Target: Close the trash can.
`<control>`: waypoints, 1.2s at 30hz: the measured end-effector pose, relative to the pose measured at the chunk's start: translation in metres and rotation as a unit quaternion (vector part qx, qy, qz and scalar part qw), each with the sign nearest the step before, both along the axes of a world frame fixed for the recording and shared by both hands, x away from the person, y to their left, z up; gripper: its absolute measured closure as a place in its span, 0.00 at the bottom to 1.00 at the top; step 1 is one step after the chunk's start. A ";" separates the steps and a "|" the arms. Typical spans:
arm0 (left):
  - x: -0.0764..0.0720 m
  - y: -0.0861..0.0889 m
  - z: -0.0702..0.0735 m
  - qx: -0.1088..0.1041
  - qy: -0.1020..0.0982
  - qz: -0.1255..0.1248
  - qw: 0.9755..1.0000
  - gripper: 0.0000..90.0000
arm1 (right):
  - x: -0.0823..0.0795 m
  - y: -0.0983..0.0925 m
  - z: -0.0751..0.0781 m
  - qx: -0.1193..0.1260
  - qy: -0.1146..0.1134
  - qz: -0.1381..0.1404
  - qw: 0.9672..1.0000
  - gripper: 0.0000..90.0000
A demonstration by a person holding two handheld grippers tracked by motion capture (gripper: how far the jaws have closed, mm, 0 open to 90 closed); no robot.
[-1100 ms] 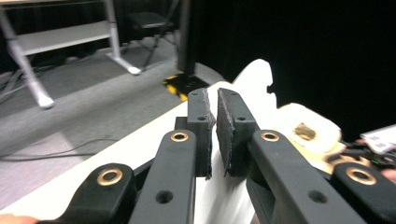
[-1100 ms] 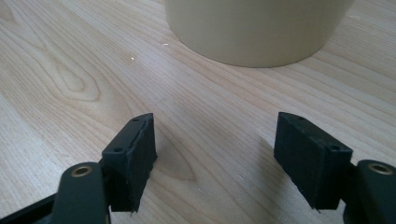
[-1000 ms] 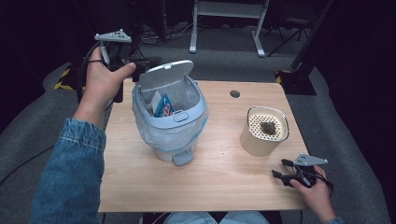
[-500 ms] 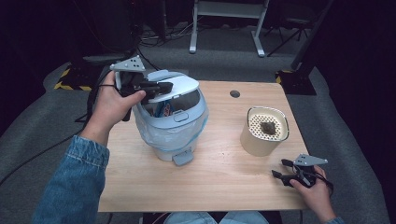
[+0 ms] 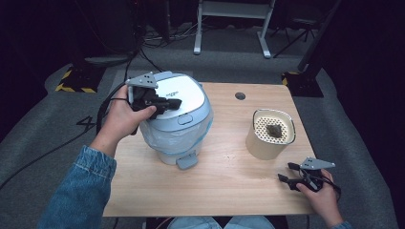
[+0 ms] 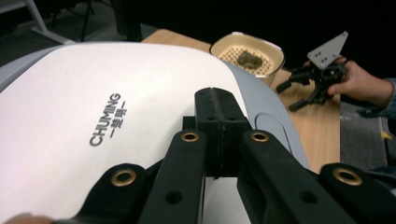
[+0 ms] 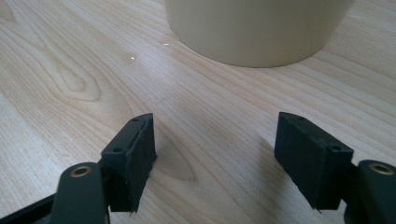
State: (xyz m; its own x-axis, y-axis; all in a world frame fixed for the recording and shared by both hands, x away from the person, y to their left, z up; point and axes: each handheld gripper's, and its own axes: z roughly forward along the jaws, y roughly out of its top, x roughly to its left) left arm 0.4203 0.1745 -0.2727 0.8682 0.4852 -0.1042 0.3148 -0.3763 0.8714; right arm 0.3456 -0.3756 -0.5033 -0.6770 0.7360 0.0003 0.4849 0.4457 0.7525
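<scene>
A grey bin [image 5: 176,138] lined with a plastic bag stands on the table's left half, its white lid [image 5: 184,95] down. My left gripper [image 5: 174,102] lies across the lid's left side, jaws shut with nothing between them. In the left gripper view the joined fingertips [image 6: 215,100] rest on the white lid [image 6: 93,93], which carries printed lettering. My right gripper [image 5: 286,174] sits low at the table's front right, jaws open and empty. Its fingers [image 7: 133,158] point at the base of a cream container [image 7: 257,28].
The cream container [image 5: 272,136] has a perforated insert holding a dark lump. The bin's foot pedal [image 5: 186,162] juts toward me. A cable hole [image 5: 240,96] marks the wooden table [image 5: 229,195] at the back. Dark floor, cables and stands surround the table.
The bin's lid, standing up a second ago, is now down. My left gripper came from beyond the bin's left side, rightward and down onto the lid. The right gripper stayed put.
</scene>
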 end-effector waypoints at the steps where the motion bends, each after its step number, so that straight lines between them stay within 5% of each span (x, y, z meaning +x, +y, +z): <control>1: 0.000 0.000 0.000 0.003 -0.002 0.001 1.000 1.00 | 0.000 0.000 0.000 0.000 0.000 0.000 1.000 0.33; 8: 0.000 -0.002 -0.001 0.002 -0.003 0.004 1.000 1.00 | 0.000 0.000 0.000 0.000 0.000 0.000 1.000 0.33; 14: -0.003 -0.005 -0.001 0.014 -0.016 0.009 1.000 1.00 | 0.000 0.000 0.000 -0.001 0.000 0.000 1.000 0.33; 15: -0.003 -0.005 -0.001 0.029 -0.012 0.011 0.999 1.00 | 0.000 0.000 0.000 0.000 0.000 0.000 1.000 0.33; 23: -0.006 -0.008 -0.004 0.027 -0.042 0.027 0.998 0.99 | 0.000 0.000 0.000 -0.001 0.000 0.001 1.000 0.32; 25: -0.008 -0.008 -0.003 0.020 -0.038 0.036 0.998 0.76 | 0.000 0.000 0.000 0.000 0.000 0.001 1.000 0.32; 28: -0.019 -0.004 0.001 0.001 -0.050 0.044 0.998 0.60 | 0.001 0.000 0.000 0.001 0.000 0.002 1.000 0.32; 36: -0.064 0.010 0.007 0.002 -0.067 0.062 0.996 0.45 | 0.002 0.000 0.000 0.001 0.001 0.004 1.000 0.32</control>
State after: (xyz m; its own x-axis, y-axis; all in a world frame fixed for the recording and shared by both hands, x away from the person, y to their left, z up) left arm 0.3567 0.1845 -0.2659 0.8081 0.5890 0.0098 0.2403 -0.3448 0.9074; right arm 0.3474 -0.3754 -0.5034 -0.6829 0.7305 0.0029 0.4827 0.4482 0.7524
